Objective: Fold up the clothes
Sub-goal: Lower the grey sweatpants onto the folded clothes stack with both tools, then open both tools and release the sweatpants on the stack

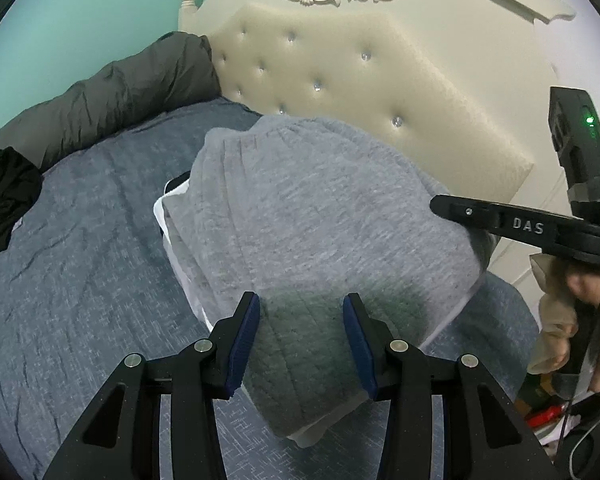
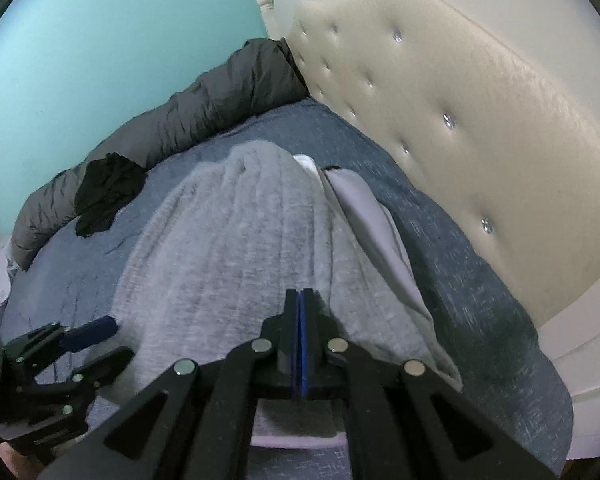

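A folded grey sweater [image 1: 320,208] lies on the bed [image 1: 80,240], on its blue-grey cover, close to the cream tufted headboard [image 1: 340,68]. Under the sweater a white garment [image 1: 168,216] shows along its edges, and in the right wrist view a pale lilac fold [image 2: 372,224] lies along the side nearest the headboard.

The left gripper [image 1: 302,340] hovers at the near edge of the sweater with its jaws partly open; the blue pads [image 1: 244,344] stand on either side of a ribbed grey strip of the fabric, but the pads do not press on it and nothing is held. In the right wrist view this same gripper appears at the lower left [image 2: 88,344], just beside the sweater's edge.

The right gripper [image 2: 302,300] has its jaws fully closed, blue pads pressed flat together, with no cloth between them (the sweater simply lies below and ahead of the tips). In the left wrist view it reaches in from the right [image 1: 452,206], its tip over the far corner of the sweater; whether it touches the fabric cannot be told. A hand [image 1: 596,300] grips its handle at the right edge.

Along the turquoise wall [image 1: 80,20] a dark grey quilt [image 1: 112,92] is bunched up, and a crumpled black garment [image 2: 108,188] lies on the cover just beside it, well apart from the sweater.
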